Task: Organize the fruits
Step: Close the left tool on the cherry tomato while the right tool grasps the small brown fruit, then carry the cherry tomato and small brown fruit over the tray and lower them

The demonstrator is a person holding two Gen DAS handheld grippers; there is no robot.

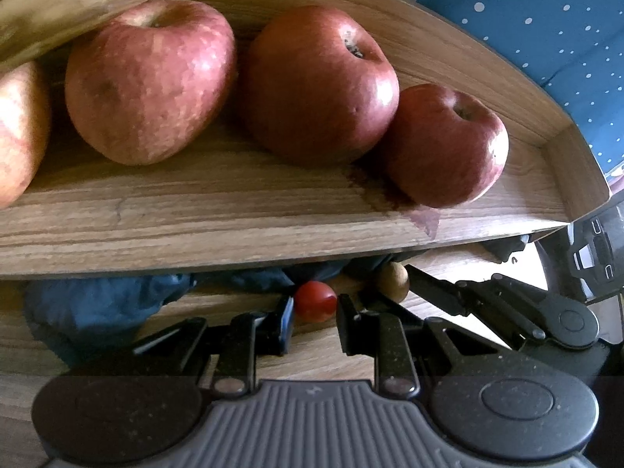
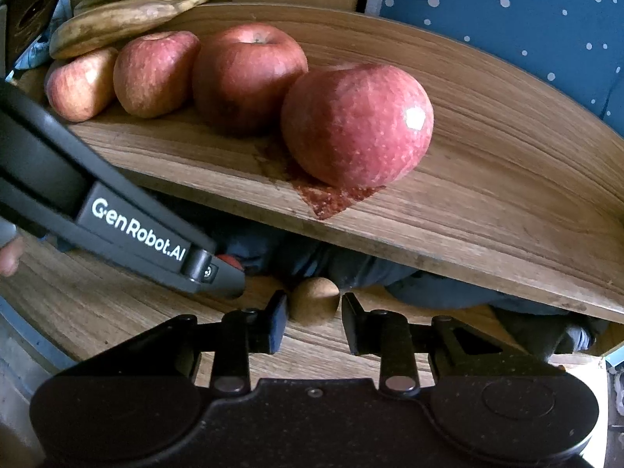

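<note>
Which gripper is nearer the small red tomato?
Left. The left gripper brackets the small red tomato between its fingers; the right gripper sits beside it, around the brown round fruit.

Wood-grain tray (image 1: 273,230); glossy apples (image 1: 318,82); matt bananas (image 2: 128,15).

A wooden tray (image 2: 487,148) with a low raised rim carries the fruit. Four red apples sit in a row on its floor: the nearest (image 2: 357,126) stands alone toward the front edge, over a reddish stain (image 2: 327,197) on the wood; the next (image 2: 249,78) sits just behind it, then two more (image 2: 154,72) (image 2: 80,84) side by side toward the tray's left end. Browned bananas (image 2: 128,15) lie at the far left corner, overhanging the last apples.

Under the tray is a wooden tabletop (image 2: 97,304). On it lie a small red tomato (image 1: 315,301), a round brown fruit (image 2: 315,301) and dark blue cloth (image 1: 101,308) reaching beneath the tray's front edge.
</note>
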